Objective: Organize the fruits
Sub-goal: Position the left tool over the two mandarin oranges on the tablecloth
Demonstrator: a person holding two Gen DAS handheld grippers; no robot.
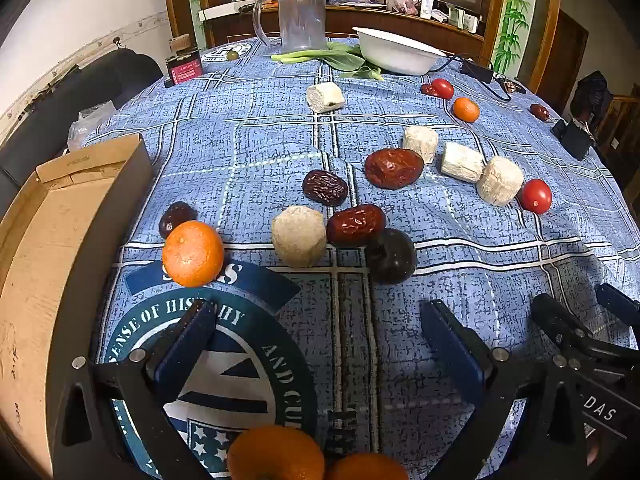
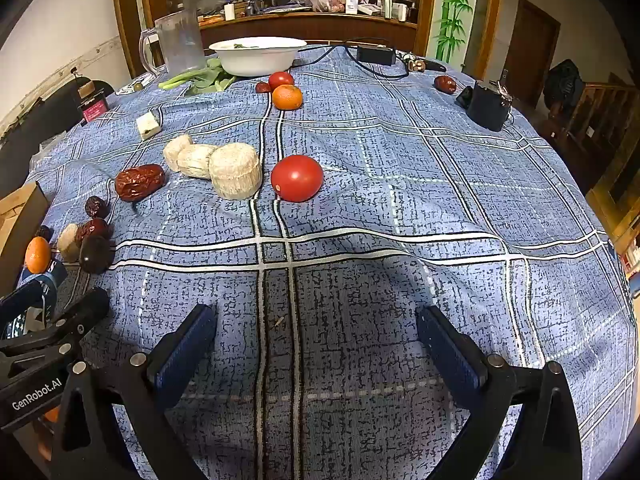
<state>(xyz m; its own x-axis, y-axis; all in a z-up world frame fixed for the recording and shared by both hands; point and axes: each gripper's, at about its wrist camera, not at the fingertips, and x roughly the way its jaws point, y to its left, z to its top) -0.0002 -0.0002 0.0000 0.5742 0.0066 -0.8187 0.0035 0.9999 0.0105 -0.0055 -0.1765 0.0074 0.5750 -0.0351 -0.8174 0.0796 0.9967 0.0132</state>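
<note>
My left gripper (image 1: pixel 320 320) is open and empty above the blue tablecloth (image 1: pixel 280 128). Ahead of it lie an orange (image 1: pixel 193 253), a dark plum (image 1: pixel 390 256), several red dates (image 1: pixel 356 225) and pale cut cylinders (image 1: pixel 298 236). Two oranges (image 1: pixel 276 454) sit right under it at the bottom edge. My right gripper (image 2: pixel 316 322) is open and empty over bare cloth. A red tomato (image 2: pixel 297 178) lies ahead of it beside pale cylinders (image 2: pixel 235 176). Farther off are an orange (image 2: pixel 287 97) and another tomato (image 2: pixel 281 79).
A cardboard box (image 1: pixel 60 240) stands at the left table edge. A white bowl (image 2: pixel 258 55), greens (image 2: pixel 200 78), a clear pitcher (image 2: pixel 178 42), a black power adapter (image 2: pixel 376 55) and a black pouch (image 2: pixel 489 106) sit at the far side. The left gripper's body (image 2: pixel 40 340) shows at lower left.
</note>
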